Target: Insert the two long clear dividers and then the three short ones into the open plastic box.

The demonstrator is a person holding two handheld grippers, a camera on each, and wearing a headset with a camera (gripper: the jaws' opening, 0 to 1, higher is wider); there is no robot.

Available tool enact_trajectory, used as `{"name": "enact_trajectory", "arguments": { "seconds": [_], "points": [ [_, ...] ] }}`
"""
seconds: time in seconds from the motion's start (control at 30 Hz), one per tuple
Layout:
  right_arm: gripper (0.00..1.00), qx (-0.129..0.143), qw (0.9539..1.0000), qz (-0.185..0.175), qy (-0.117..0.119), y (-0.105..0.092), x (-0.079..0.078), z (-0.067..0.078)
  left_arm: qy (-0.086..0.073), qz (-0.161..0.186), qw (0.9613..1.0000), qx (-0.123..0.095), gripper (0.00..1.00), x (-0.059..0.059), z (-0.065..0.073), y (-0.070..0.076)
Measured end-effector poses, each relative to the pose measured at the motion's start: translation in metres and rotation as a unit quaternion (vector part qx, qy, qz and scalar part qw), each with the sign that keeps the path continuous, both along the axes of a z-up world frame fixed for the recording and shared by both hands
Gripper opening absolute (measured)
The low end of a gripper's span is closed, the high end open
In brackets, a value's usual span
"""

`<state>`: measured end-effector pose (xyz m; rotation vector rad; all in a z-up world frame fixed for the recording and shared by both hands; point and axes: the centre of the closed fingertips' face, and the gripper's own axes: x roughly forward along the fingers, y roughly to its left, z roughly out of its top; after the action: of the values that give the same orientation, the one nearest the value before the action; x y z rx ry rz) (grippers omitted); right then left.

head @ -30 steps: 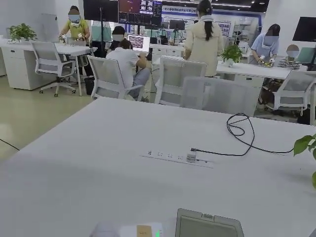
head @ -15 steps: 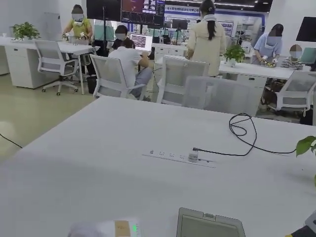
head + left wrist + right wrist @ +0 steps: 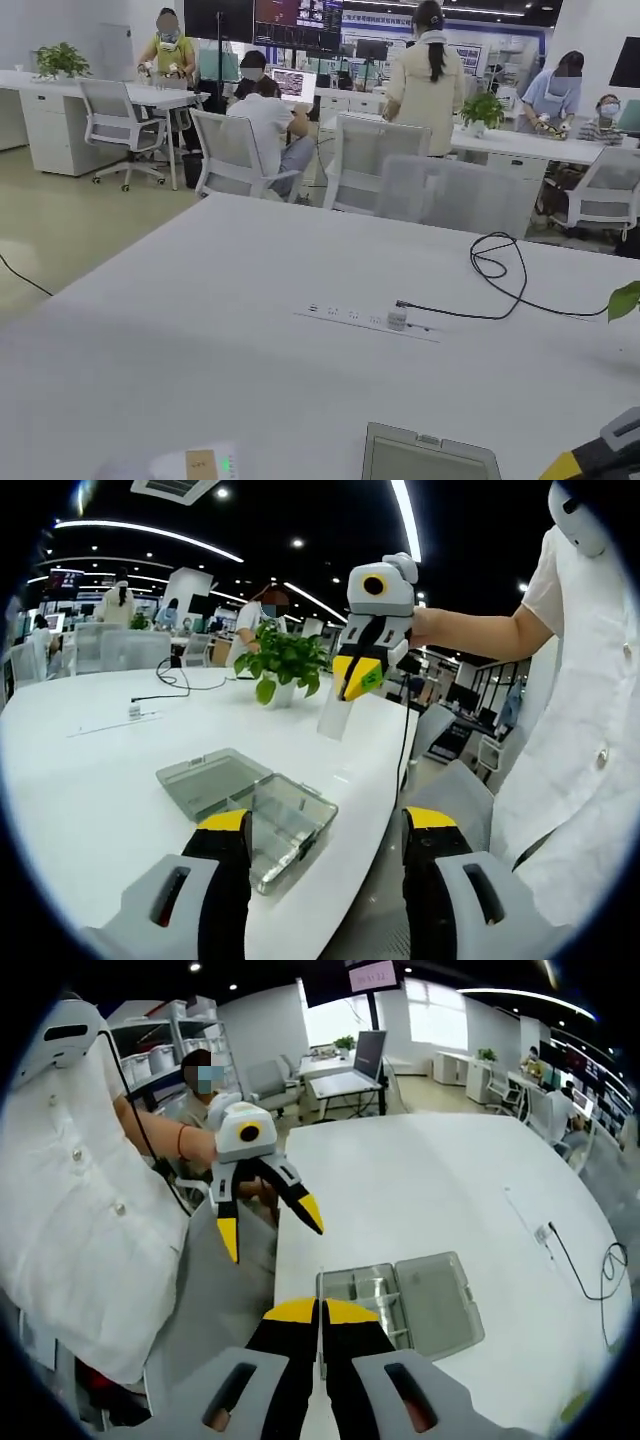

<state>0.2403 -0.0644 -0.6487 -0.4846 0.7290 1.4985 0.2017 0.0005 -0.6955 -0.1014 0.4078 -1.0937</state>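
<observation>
Right gripper [image 3: 360, 680]: clamped on one clear divider [image 3: 333, 718], which hangs downward.
Left gripper [image 3: 272, 1240]: jaws apart, empty.
Open box [image 3: 352, 1305]: below and ahead of your held piece; judged a straight lowering.

an open-plan office: long white desks [image 3: 200, 330], grey mesh swivel chairs [image 3: 232, 152], big wall screens [image 3: 296, 22], potted plants [image 3: 486, 108], people [image 3: 428, 75] working at neighbouring desks.

I see the clear box [image 3: 255, 802] open, lid flat, at the worktop [image 3: 90, 770] edge; one clear divider [image 3: 335, 715] hangs above that edge.
</observation>
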Motion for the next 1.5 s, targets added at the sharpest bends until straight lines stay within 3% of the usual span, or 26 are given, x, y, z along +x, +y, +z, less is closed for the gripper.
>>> {"name": "enact_trajectory", "arguments": {
  "seconds": [0.17,0.27,0.33,0.7,0.9,1.17,1.5],
  "points": [
    [0.03,-0.006,1.0000,-0.005,-0.004,0.003,0.009,-0.011,-0.002,0.004,0.9999,0.011,0.71,-0.001,-0.007,0.005],
    [0.03,-0.009,0.9999,-0.007,-0.004,0.004,0.015,-0.018,0.005,0.005,0.9999,0.015,0.75,-0.003,-0.013,0.007],
    [0.03,-0.011,0.9999,-0.009,-0.006,0.002,0.023,-0.027,0.005,0.006,0.9998,0.018,0.79,-0.003,-0.015,0.008],
    [0.03,-0.031,0.9995,-0.002,-0.008,0.006,0.031,-0.066,0.010,0.017,0.9995,0.024,1.00,-0.004,-0.025,0.012],
    [0.03,-0.040,0.9991,0.002,-0.011,0.006,0.034,-0.087,0.020,0.017,0.9994,0.023,1.00,-0.005,-0.028,0.014],
    [0.03,-0.055,0.9982,0.007,-0.023,0.005,0.037,-0.105,0.021,0.020,0.9994,0.020,1.00,-0.004,-0.029,0.014],
    [0.03,-0.057,0.9980,0.005,-0.027,0.004,0.038,-0.112,0.022,0.021,0.9994,0.018,1.00,-0.003,-0.030,0.013]
  ]
}}
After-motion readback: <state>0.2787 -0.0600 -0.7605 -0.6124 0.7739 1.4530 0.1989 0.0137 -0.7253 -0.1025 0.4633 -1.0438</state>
